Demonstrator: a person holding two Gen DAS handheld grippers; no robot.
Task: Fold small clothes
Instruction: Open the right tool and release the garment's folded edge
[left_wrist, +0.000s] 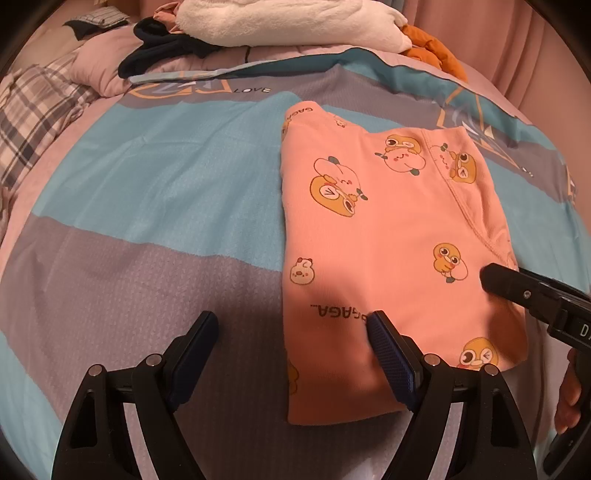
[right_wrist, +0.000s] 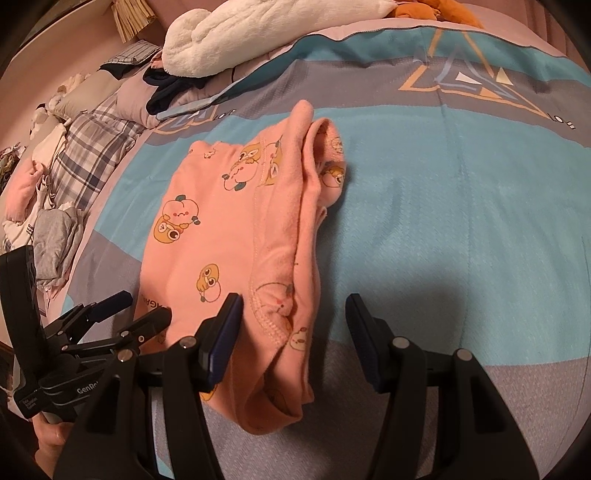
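- The pink printed garment (left_wrist: 388, 236) lay on the bed (left_wrist: 147, 192), already doubled into a long panel, its layered edge toward the right gripper (right_wrist: 291, 332).
- The left gripper (left_wrist: 291, 354) stood with jaws wide apart straddling the garment's near left edge; nothing was clamped.
- The right gripper's jaws were also apart, spanning the near right corner, not pinching.
- Judged step: taking both near corners for a cross fold.
- To do it well, each gripper should catch every layer at its corner, lift evenly, and carry the near end over to the far edge without dragging.
- The loose right-hand layers looked likely to slip apart.
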